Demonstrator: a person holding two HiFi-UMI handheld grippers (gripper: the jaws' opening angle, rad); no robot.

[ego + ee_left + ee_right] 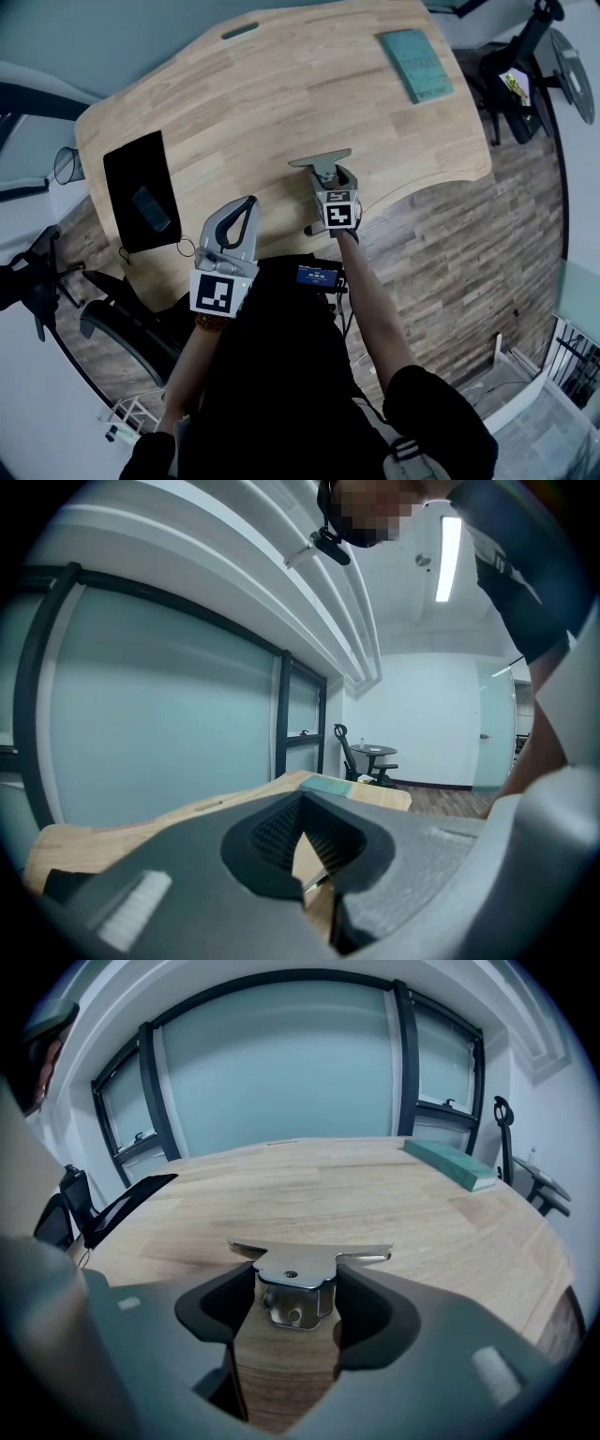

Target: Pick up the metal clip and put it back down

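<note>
Metal clip (296, 1265) clamped between fingers of right gripper (295, 1281), its flat wings spread just beyond the fingertips, wooden table (394, 1208) seen beneath, left gripper (302, 803) fingertips brought together, nothing held.

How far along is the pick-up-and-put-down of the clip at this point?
Done: the right gripper is shut on the clip, its jaws against the clip's sides. In hand: that grip. Whether the clip has left the table is unclear. Left: lifting it clear, setting it back down, letting go. The left gripper is shut and empty.
</note>
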